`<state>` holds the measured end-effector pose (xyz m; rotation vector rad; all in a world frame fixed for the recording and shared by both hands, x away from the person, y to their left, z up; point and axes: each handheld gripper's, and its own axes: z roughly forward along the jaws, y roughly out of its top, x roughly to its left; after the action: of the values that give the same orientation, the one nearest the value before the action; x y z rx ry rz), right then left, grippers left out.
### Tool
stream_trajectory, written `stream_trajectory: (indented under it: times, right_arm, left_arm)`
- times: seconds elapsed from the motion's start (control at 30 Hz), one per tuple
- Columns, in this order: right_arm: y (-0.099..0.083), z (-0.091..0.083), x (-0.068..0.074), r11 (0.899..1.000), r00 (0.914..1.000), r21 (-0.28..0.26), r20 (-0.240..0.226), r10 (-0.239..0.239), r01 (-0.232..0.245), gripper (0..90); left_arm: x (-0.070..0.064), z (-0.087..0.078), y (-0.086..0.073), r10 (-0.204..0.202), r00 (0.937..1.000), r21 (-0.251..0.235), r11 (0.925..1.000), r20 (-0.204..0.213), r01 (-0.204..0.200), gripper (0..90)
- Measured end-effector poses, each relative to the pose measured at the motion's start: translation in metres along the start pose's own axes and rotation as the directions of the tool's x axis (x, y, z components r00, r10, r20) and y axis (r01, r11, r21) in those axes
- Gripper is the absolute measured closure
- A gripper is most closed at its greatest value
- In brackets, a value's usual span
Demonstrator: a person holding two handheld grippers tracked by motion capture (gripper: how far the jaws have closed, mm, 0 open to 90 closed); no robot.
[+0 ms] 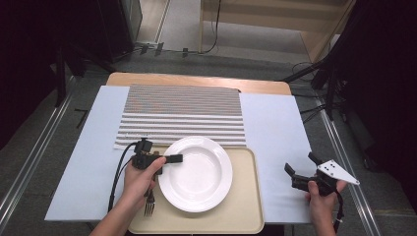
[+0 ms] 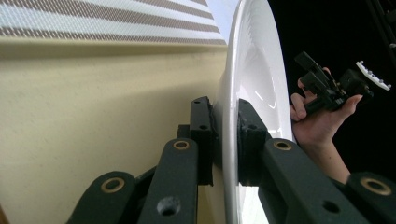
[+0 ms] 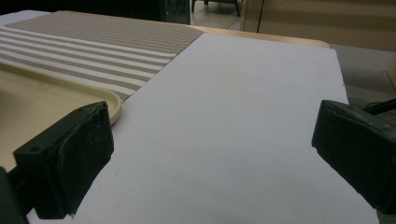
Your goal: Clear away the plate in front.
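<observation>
High view: the plate (image 1: 196, 173) lies flat on the tray (image 1: 248, 206), toward the tray's left and upper part, just in front of the striped mat (image 1: 182, 110). The left gripper (image 1: 173, 159) comes in from the plate's left side, pointing right across the rim, and is clamped on that rim. A fork (image 1: 149, 202) lies on the tray by the left wrist, close to the plate's lower left edge. The right gripper (image 1: 301, 169) hovers over the white sheet (image 1: 275, 128) to the right of the tray, well apart from the plate, its jaws spread and holding nothing. So the left hand is the one on the plate; the right is the far one.

Left gripper view: the plate (image 2: 254, 70) rim runs straight up between the two jaws, one pad under it and one on its upper face, both touching. The tray (image 2: 93, 107) sits beneath. The right gripper (image 2: 327, 81) shows beyond the plate's far edge.

Right gripper view: the jaws stand wide apart over the sheet (image 3: 233, 116), nothing between them. The tray (image 3: 112, 105) corner and the mat (image 3: 93, 42) lie to the left, so I judge the plate lies off that way.
</observation>
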<state>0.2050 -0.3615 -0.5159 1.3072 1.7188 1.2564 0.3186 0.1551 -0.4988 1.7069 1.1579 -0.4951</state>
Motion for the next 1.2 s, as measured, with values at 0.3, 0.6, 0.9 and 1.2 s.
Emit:
stream_trajectory:
  times: [0.3,0.6,0.9,1.2]
  right_arm:
    - [0.0,0.0,0.0,1.0,1.0,0.002,0.002,-0.002,0.002,0.0]
    - [0.0,0.0,0.0,1.0,1.0,0.001,0.002,-0.004,0.004,0.0]
    - [0.0,0.0,0.001,1.0,1.0,0.004,0.004,-0.005,0.005,0.0]
    - [0.0,0.0,0.001,1.0,1.0,-0.001,0.003,-0.004,0.004,0.0]
  left_arm:
    - [-0.004,0.004,-0.008,0.012,0.9999,0.03,0.9995,0.012,-0.012,80.1]
    - [-0.003,0.007,-0.013,-0.001,0.9999,0.051,0.9987,0.014,0.0,80.0]
    - [0.0,0.011,-0.013,0.001,1.0,0.075,0.9972,-0.009,0.0,80.4]
    - [-0.009,0.012,-0.012,0.093,0.9909,0.093,0.9921,-0.097,-0.084,69.5]
